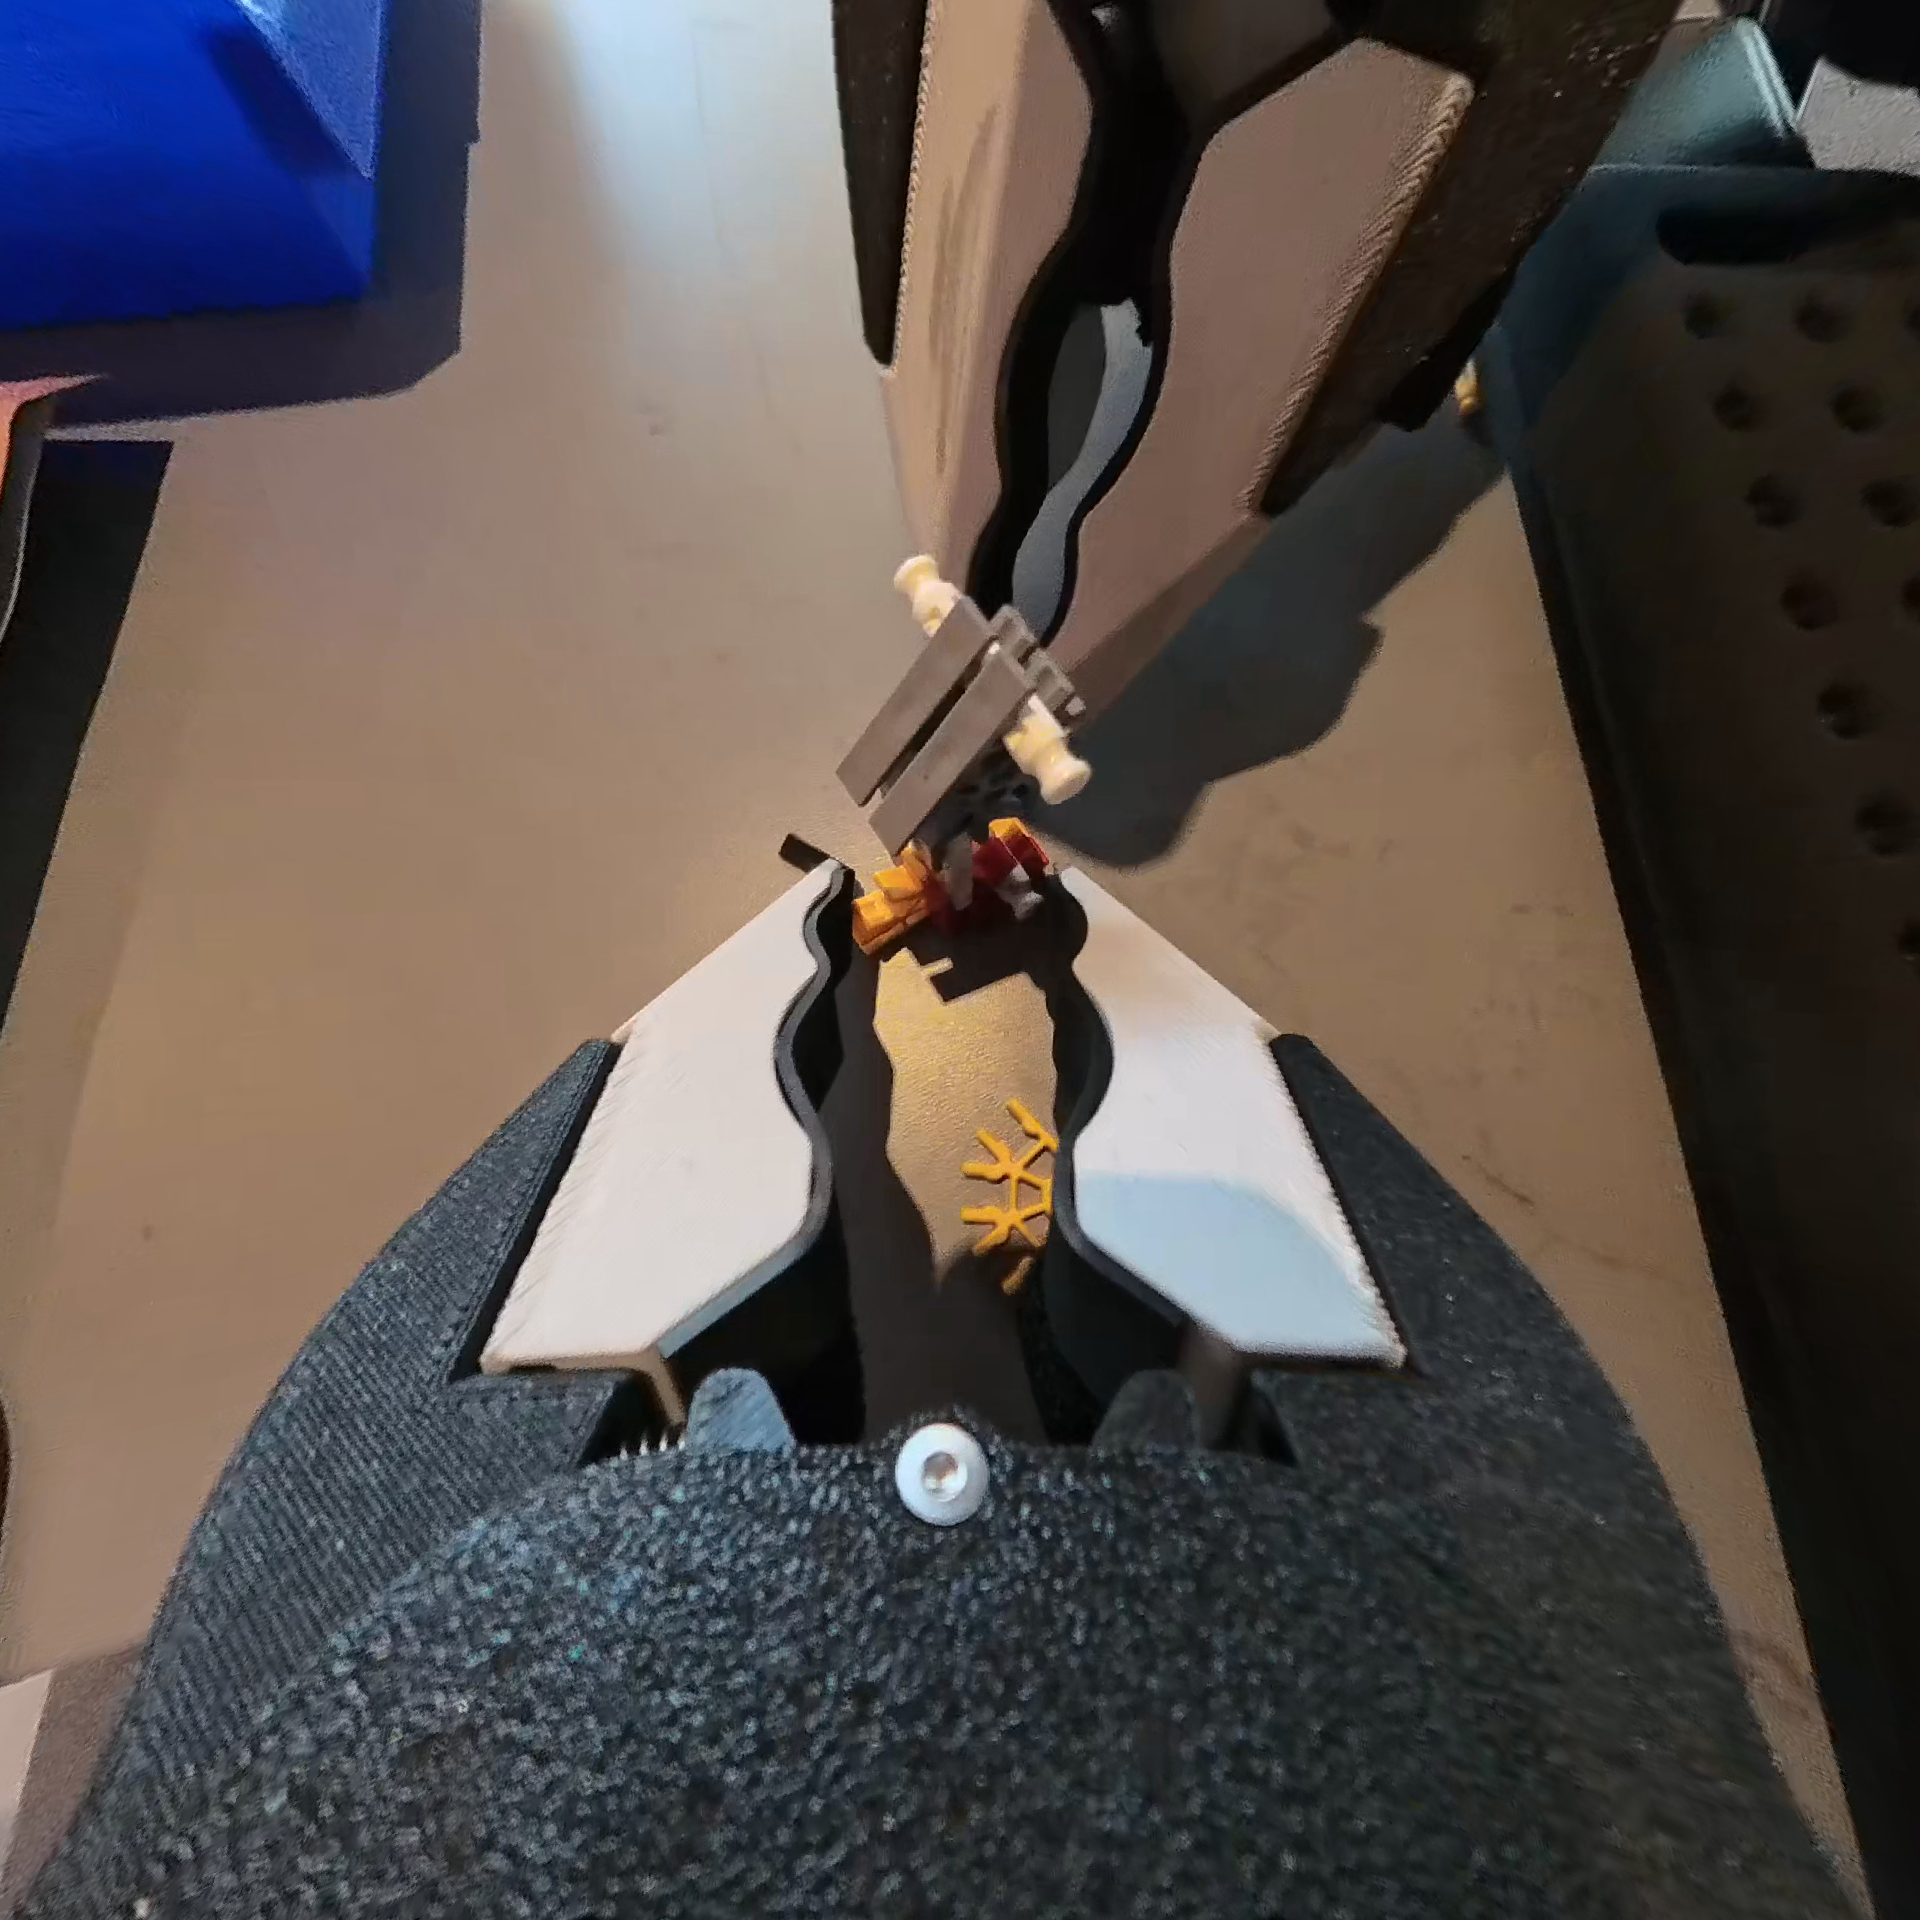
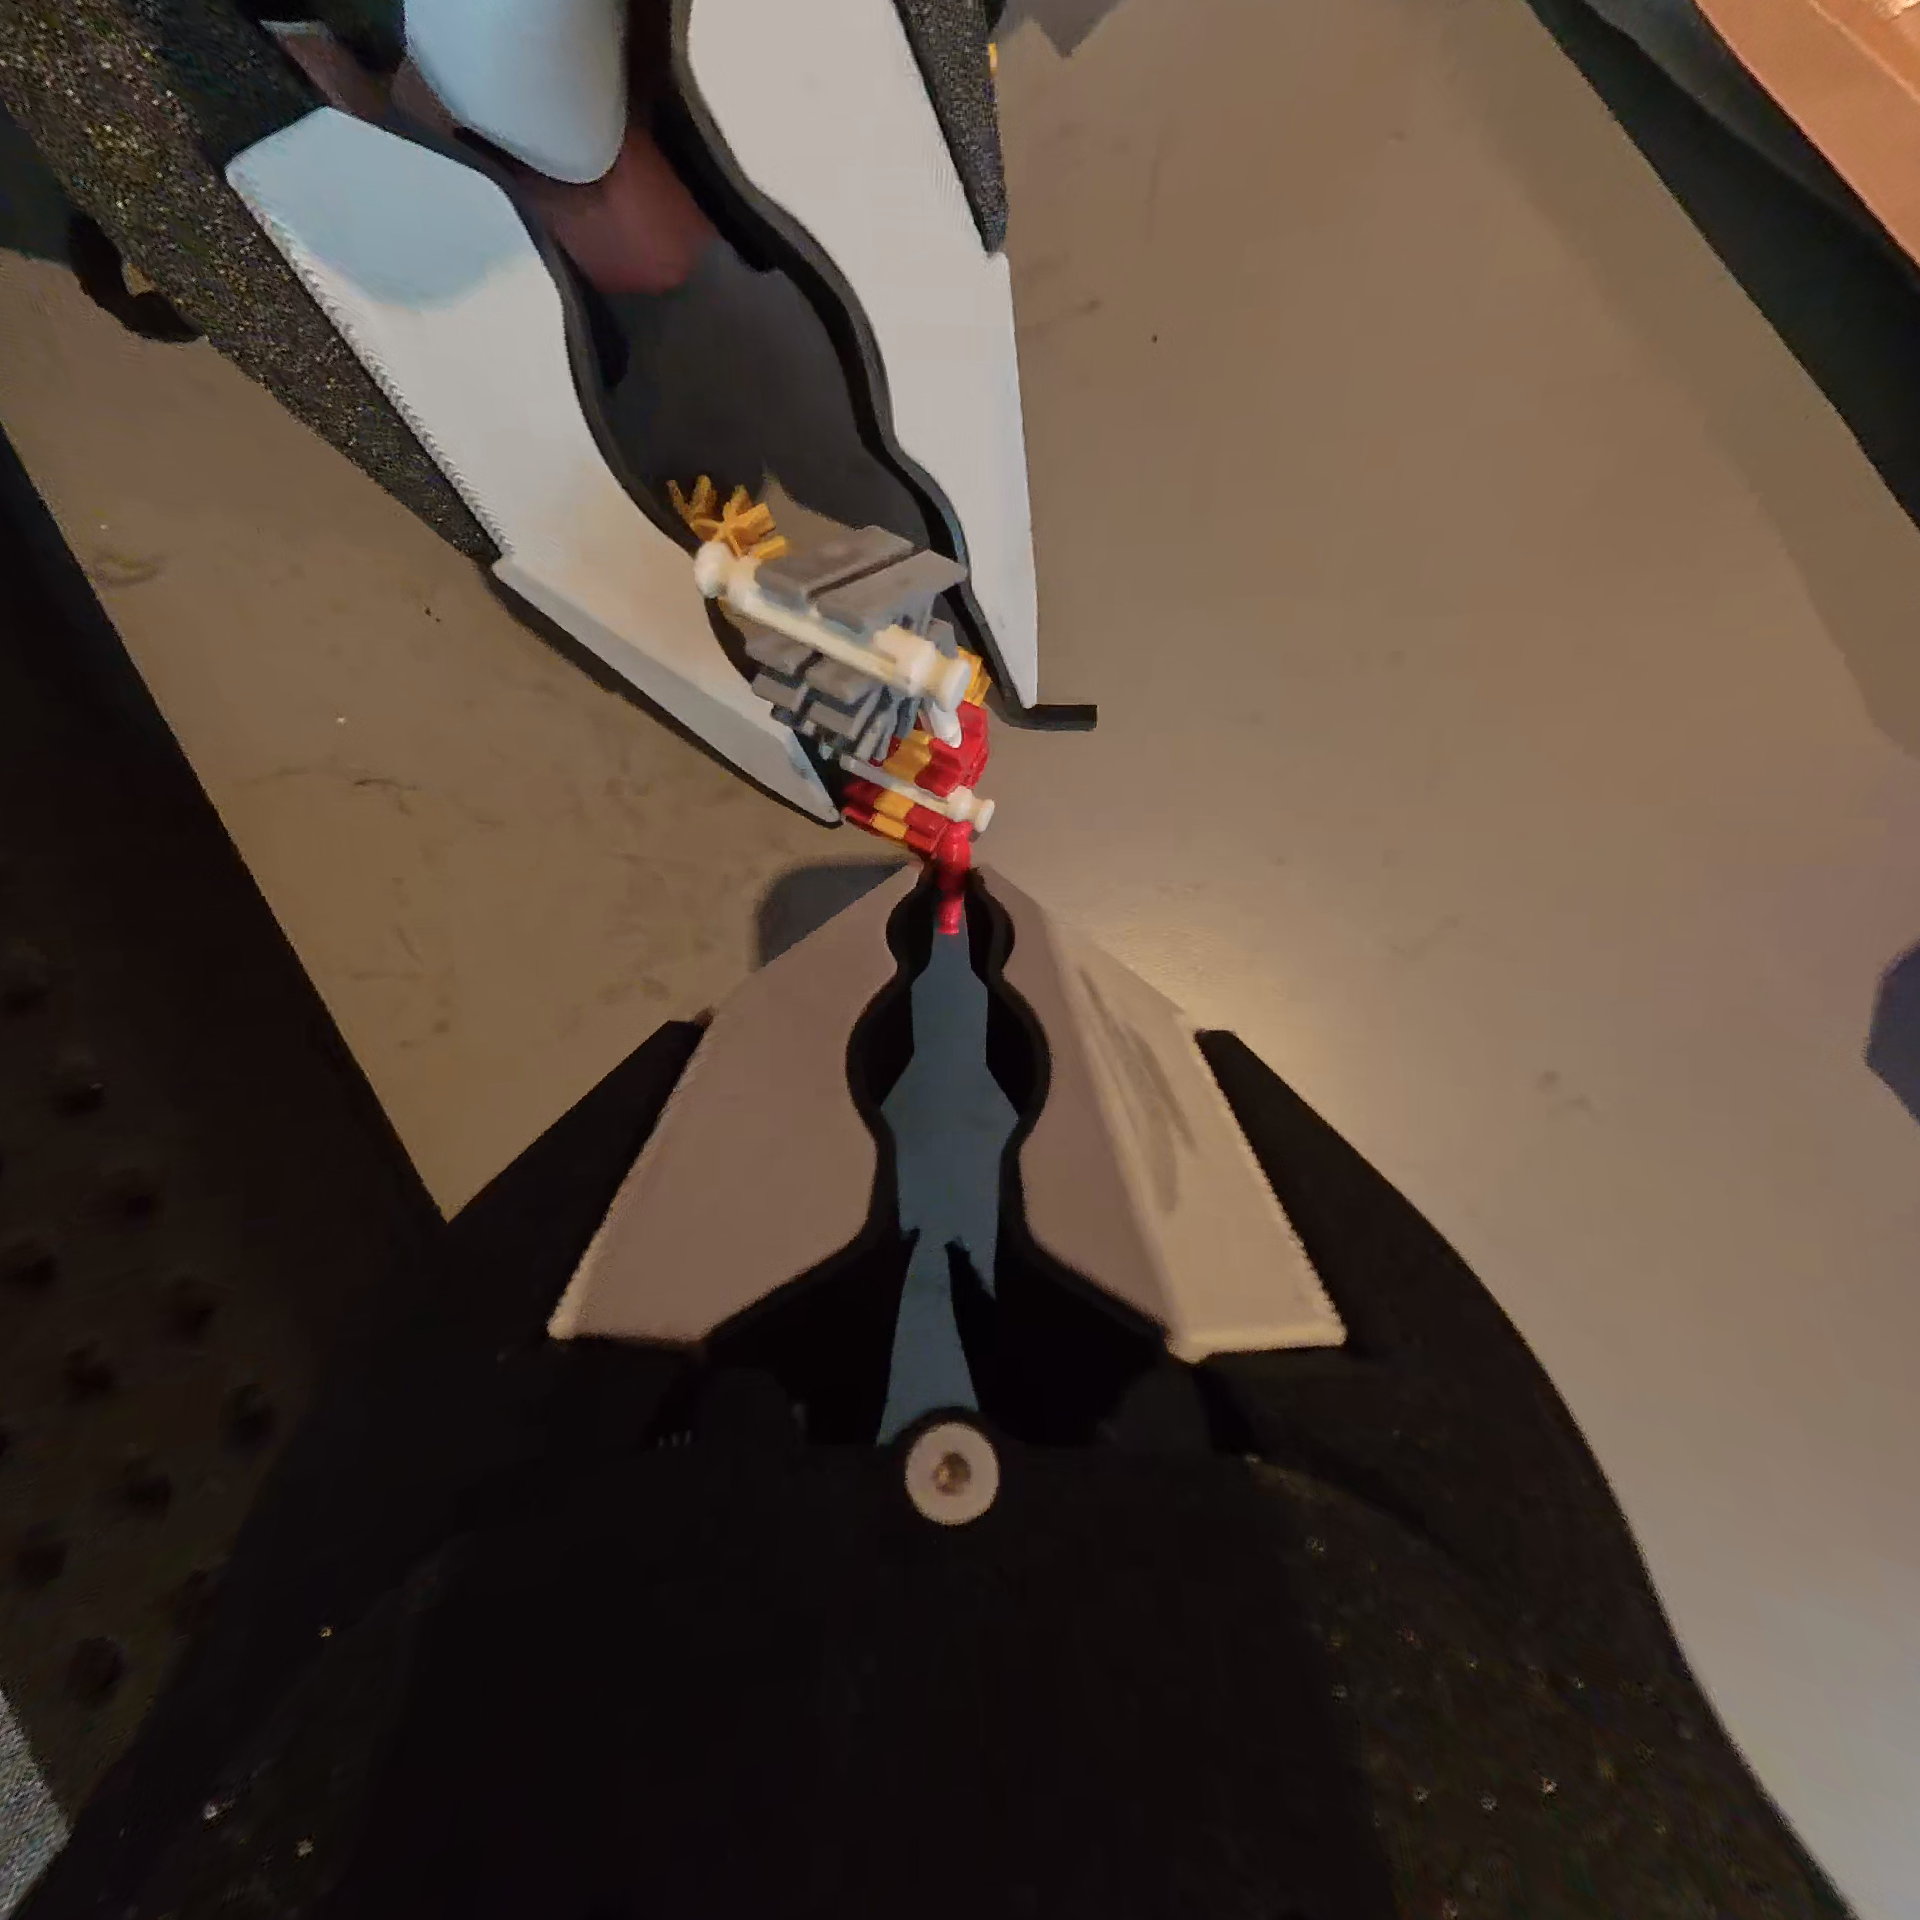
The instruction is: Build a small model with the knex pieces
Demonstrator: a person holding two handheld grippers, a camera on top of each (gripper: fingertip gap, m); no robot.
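Pointing between both tools (image 1: 951,883) (image 2: 951,883), brick model (image 2: 883,707) lies lengthwise.

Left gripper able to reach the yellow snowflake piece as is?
Probably not. The left gripper is shut on the brick model that the right gripper also pinches; the yellow snowflake piece lies under its fingers, behind the tips.
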